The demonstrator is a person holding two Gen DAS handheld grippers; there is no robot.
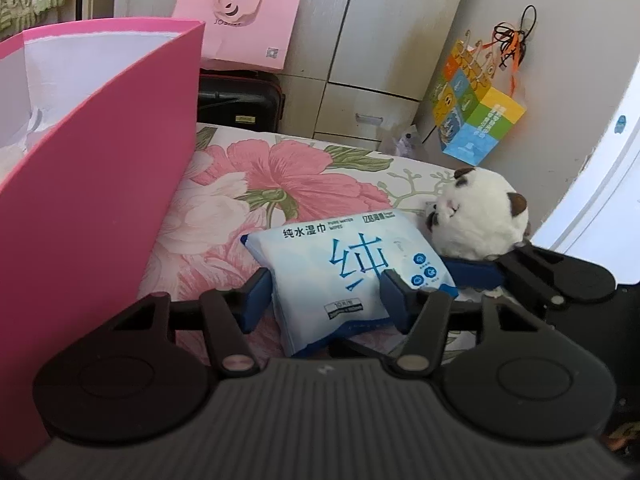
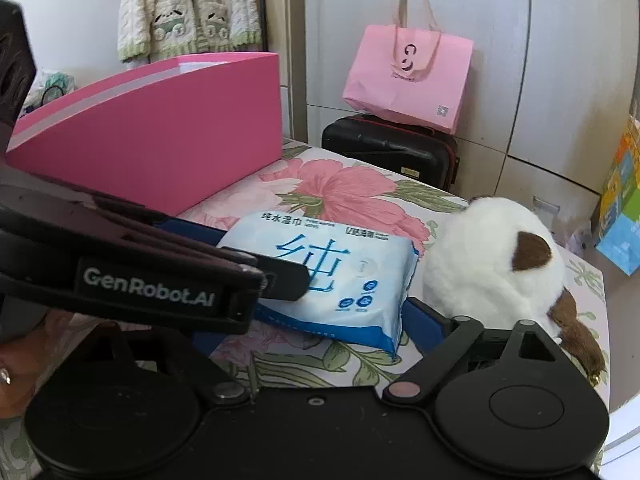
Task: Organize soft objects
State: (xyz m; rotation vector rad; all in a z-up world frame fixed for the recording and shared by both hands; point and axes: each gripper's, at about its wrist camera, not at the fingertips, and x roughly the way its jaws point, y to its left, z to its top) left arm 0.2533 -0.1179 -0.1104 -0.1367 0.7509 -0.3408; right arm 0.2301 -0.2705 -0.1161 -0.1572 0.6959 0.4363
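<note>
Right now the left gripper (image 1: 324,296) straddles the wet-wipes pack (image 1: 344,272) on the floral bedsheet (image 1: 280,172), jaws apart, pads beside its edges, a firm clamp unclear. At three o'clock the plush toy (image 1: 484,220) sits between the right gripper's (image 2: 304,320) spread jaws. Pink box (image 1: 100,200) at nine.

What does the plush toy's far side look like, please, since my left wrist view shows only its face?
Observer: The plush toy has a white back and a brown tail.
Operator: Is it between the right gripper's jaws?
Observer: No, the one finger visible lies between the wipes pack and the toy.
Operator: What is behind the pink box?
Observer: A cream knitted garment with two panda patches hangs there.
</note>
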